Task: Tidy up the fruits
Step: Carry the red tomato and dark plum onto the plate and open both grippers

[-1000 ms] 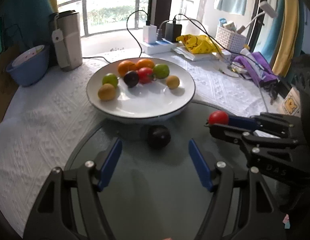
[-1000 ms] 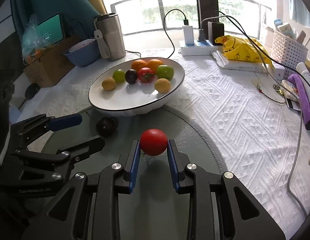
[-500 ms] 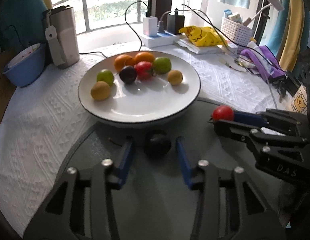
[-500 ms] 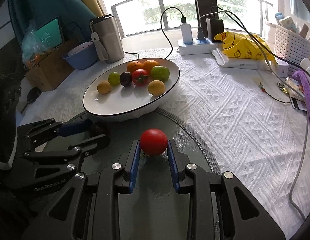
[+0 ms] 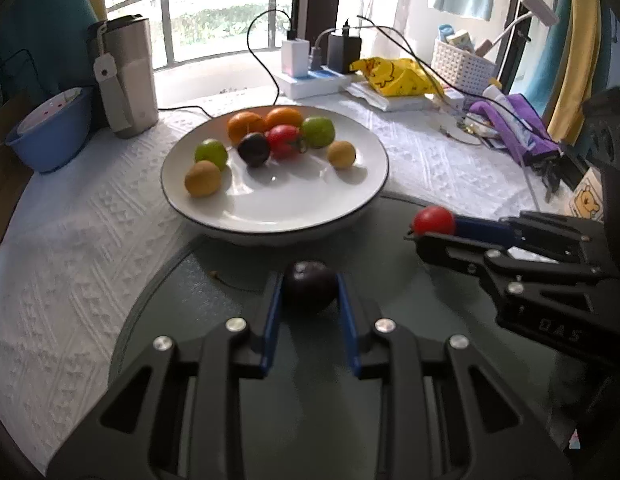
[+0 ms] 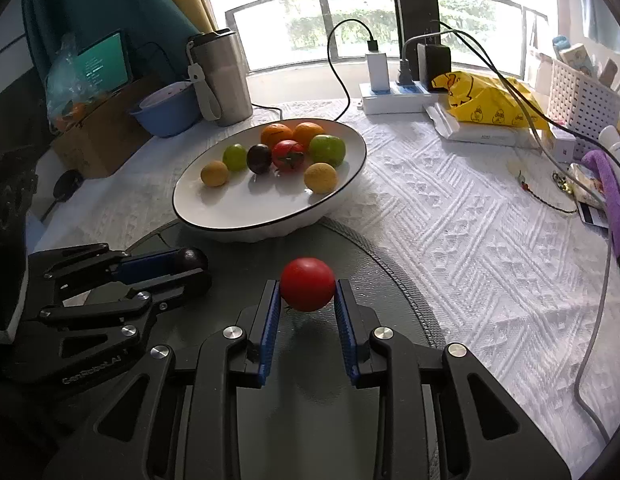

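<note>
A round table is shown, covered by a white embossed cloth [image 6: 450,216] with a dark glass mat [image 5: 213,320] laid at the near edge. Behind the mat a white plate [image 5: 301,216] with a dark rim is seen, on which seven fruits are already gathered: two oranges, two green fruits, two yellow ones, a dark plum and a stemmed tomato clustered toward its far side. The left gripper [image 5: 310,312] is held low over the mat, its blue pads pressed against both sides of a dark plum [image 5: 310,286] that appears to rest on the glass. The right gripper [image 6: 307,308] is pinched on a red tomato [image 6: 307,284], which is carried just above the mat. By this reading, the sorting is judged nearly complete: both remaining loose fruits are gripped, and only their transfer to the plate is left.
</note>
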Motion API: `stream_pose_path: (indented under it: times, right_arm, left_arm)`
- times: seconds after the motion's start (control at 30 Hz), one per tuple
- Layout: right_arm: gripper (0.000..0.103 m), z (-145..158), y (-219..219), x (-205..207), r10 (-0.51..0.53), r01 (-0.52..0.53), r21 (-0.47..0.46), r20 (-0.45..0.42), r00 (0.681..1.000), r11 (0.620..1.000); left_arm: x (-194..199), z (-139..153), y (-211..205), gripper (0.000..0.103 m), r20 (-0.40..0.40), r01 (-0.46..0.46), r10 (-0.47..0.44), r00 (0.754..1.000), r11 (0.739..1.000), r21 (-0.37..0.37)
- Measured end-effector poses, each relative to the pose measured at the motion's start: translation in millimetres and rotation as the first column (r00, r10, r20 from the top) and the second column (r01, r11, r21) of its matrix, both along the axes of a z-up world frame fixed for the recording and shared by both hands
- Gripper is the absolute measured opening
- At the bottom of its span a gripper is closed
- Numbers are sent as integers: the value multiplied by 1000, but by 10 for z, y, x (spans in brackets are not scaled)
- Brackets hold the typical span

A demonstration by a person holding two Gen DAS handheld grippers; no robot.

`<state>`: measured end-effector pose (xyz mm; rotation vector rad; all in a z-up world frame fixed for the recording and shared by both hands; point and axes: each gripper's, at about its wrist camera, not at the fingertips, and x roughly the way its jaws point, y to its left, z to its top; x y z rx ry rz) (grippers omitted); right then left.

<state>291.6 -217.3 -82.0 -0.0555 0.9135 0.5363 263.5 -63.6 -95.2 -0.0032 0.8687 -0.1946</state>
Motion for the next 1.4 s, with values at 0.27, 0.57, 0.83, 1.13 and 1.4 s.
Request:
stream_pose_path:
  times: [0.27,0.57,0.83,1.13,1.4]
  right_arm:
    - [29,135,131,-57,14,-14,-17,33,999,1000]
    - [29,287,282,6,23,-21,-27,63,998,999]
    - [29,345,417,205,37,-34,-35,71,997,999]
    - [29,228,529,475,44,-42,-38,37,998,998]
    - [29,95,586,597,48,-48,-42,4,999,998]
  left_arm:
    - [-104,181,105,28,50,-2,4,999,999,-33]
    - [-76,371,235,28,106,1,4,994,999,-47]
    - [169,360,295,28,110,3,2,994,999,-51]
    - [470,231,361,28,79,0,4,997,999,-53]
    - [591,113,378,28,38,-5,7,999,998,-63]
